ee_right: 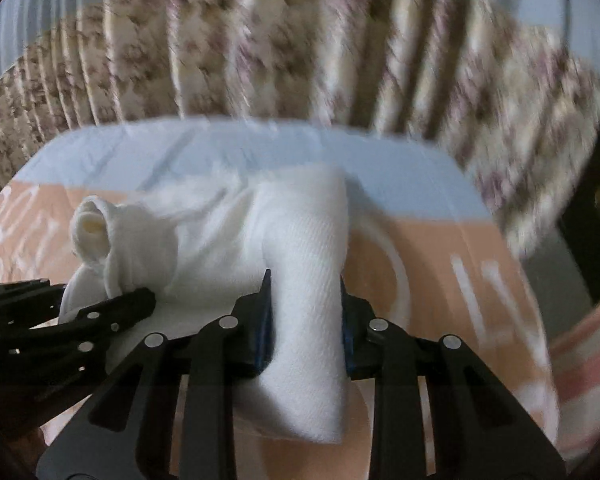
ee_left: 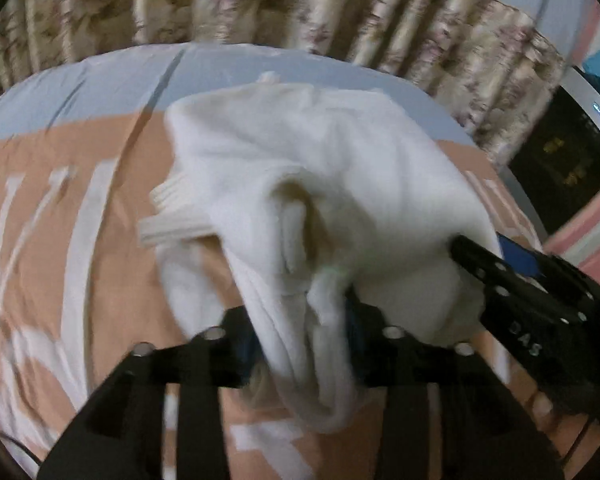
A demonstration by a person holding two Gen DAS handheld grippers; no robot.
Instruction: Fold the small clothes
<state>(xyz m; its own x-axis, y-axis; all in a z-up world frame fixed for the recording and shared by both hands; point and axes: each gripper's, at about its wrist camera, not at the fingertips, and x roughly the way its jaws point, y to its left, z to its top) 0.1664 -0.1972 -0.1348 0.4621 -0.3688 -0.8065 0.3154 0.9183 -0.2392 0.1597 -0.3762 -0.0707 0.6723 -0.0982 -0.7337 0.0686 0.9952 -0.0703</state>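
A white knitted garment (ee_left: 300, 152) lies bunched on the bed, with a ribbed cuff sticking out to the left. A hanging fold of it sits loosely between the spread fingers of my left gripper (ee_left: 300, 320), which stands open. My right gripper (ee_right: 305, 308) is shut on a thick fold of the same garment (ee_right: 304, 240), its blue pads pressing both sides. In the left wrist view the right gripper (ee_left: 460, 248) reaches in from the right, its tip buried in the cloth. The left gripper (ee_right: 100, 292) shows at the left of the right wrist view, beside a rolled sleeve end.
The bed sheet (ee_left: 60, 240) is orange with white marks and a pale blue band at the far side (ee_right: 260, 148). A flowered curtain (ee_left: 260, 0) hangs behind the bed. A dark cabinet front (ee_left: 568, 168) stands at the right past the bed's edge.
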